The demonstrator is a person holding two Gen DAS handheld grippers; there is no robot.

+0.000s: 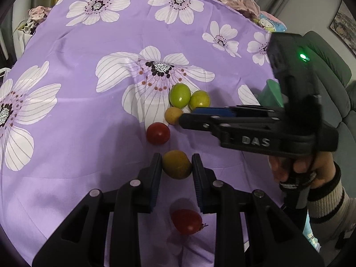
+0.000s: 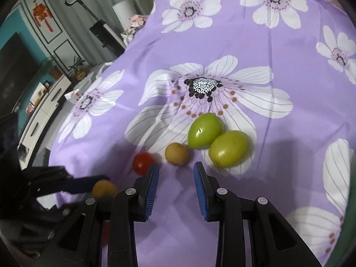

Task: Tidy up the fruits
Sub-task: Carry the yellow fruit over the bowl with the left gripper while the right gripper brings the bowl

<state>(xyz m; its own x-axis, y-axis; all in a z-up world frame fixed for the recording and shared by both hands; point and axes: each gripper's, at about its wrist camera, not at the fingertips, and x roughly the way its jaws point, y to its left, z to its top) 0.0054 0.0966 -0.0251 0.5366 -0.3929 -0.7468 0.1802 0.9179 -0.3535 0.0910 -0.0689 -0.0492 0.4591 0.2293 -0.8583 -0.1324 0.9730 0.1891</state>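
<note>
On the purple flowered cloth [image 1: 89,120] lie two green fruits [image 1: 179,94] [image 1: 199,100], a small tan fruit [image 1: 173,115] and a red tomato [image 1: 158,133]. A second red tomato [image 1: 187,221] lies nearer, under my left gripper [image 1: 176,162], which is shut on a yellow-brown fruit [image 1: 176,164]. My right gripper [image 2: 175,173] hovers just short of the tan fruit [image 2: 176,153], its pads a little apart with nothing between them. From the side, its tip [image 1: 184,118] sits beside the tan fruit. In the right wrist view the held fruit [image 2: 104,188] shows at lower left.
A green cup [image 1: 270,95] stands behind the right gripper near the cloth's right edge. Piles of clothes [image 1: 240,0] [image 1: 37,14] lie at the far edge. A grey-green armchair [image 1: 329,66] is to the right, and a white low cabinet [image 2: 44,102] to the left.
</note>
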